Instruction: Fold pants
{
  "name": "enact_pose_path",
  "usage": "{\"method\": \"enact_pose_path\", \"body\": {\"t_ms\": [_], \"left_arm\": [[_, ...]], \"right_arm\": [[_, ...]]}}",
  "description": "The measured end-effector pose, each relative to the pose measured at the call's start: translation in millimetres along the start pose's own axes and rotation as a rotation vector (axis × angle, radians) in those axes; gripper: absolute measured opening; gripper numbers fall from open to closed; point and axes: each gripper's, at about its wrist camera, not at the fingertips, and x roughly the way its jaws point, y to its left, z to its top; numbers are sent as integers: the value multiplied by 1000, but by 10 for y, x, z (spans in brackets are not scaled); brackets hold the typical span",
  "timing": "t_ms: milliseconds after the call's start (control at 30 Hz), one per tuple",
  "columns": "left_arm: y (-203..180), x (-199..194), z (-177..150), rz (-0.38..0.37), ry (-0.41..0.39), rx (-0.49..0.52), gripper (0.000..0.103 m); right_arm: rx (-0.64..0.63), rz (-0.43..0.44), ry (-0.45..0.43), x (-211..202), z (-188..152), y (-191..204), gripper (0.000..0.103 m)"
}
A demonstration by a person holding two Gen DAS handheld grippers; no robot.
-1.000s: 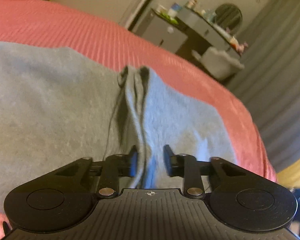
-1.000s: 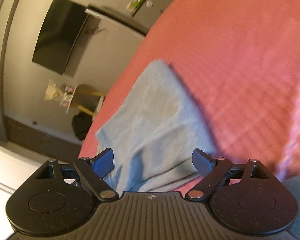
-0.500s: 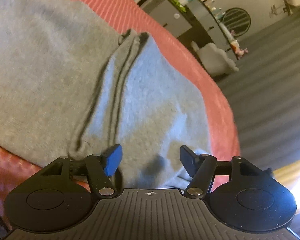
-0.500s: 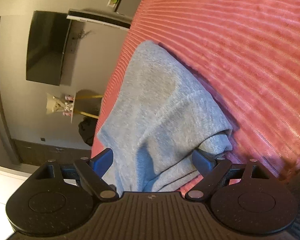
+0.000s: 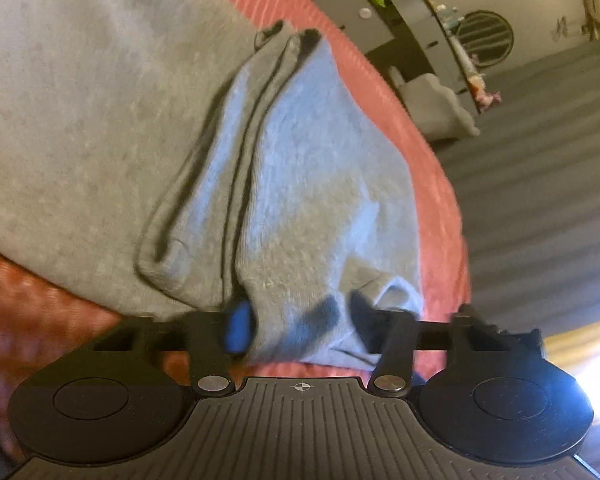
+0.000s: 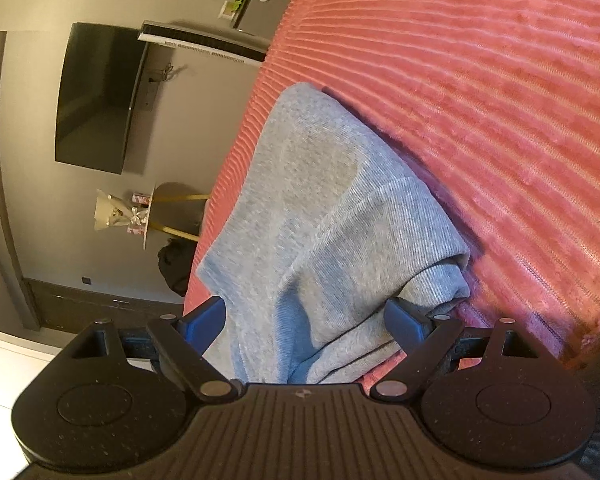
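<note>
Grey-blue pants [image 5: 300,160] lie on a pink ribbed bedspread [image 5: 432,184], with long creases running away from me in the left wrist view. My left gripper [image 5: 300,320] sits low at the near edge of the pants. Its jaws are closing on a bunched fold, and both pads touch the fabric. In the right wrist view, a folded leg end of the pants [image 6: 332,200] lies near the edge of the bedspread [image 6: 480,100]. My right gripper [image 6: 304,320] stands wide open around that end, its pads apart from the cloth.
The bed edge runs down the right side of the left wrist view. Beyond it stand a dark dresser [image 5: 400,20], a round mirror [image 5: 486,38] and a grey seat [image 5: 436,108]. Past the bed edge in the right wrist view hang a wall TV [image 6: 96,100] and a small round table [image 6: 168,208].
The left gripper let go of a thin fold, opened, sank and rolled, then began closing on a wider bunch. The right gripper dropped closer to the leg end, jaws unchanged.
</note>
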Motion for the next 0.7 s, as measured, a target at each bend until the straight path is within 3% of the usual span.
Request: {"method": "enact_pose_path", "body": {"t_ms": [33,67,133,200,233,267,467,567,600,633,667,700], "left_arm": [[-8,16,5,9,-3,8,14],[-40,-2,5,14,-24,34,8],[-118,-172,-9,-8,-112,89,5],[-179,-367,-2,-53,-212,115,5],[-198,-460,16,-65,-244,118,5],[-201,-523,31,-76,-260,118,5],[-83,-566,25,-37,-223,73,5],[-70,-531,49,-9,-201,74,5],[-74,-511,53,6,-194,78,5],[-63,-480,49,26,-178,86,5],[-59,-445,46,47,-159,89,5],[-49,-422,36,71,-144,97,5]], "right_arm": [[-4,-4,-1,16,-3,9,87],[-10,-9,-1,30,-5,24,87],[-24,-13,-3,65,-18,63,87],[-33,-15,-11,90,-41,92,78],[-36,-18,-3,121,-49,102,66],[-32,-25,7,153,-56,103,66],[10,-67,-37,271,-39,56,65],[91,-70,-121,137,28,-56,63],[116,-96,-142,98,45,-83,55],[122,-168,-153,78,52,-75,24],[102,-233,-165,71,41,-42,5],[61,-281,-168,72,31,14,5]]}}
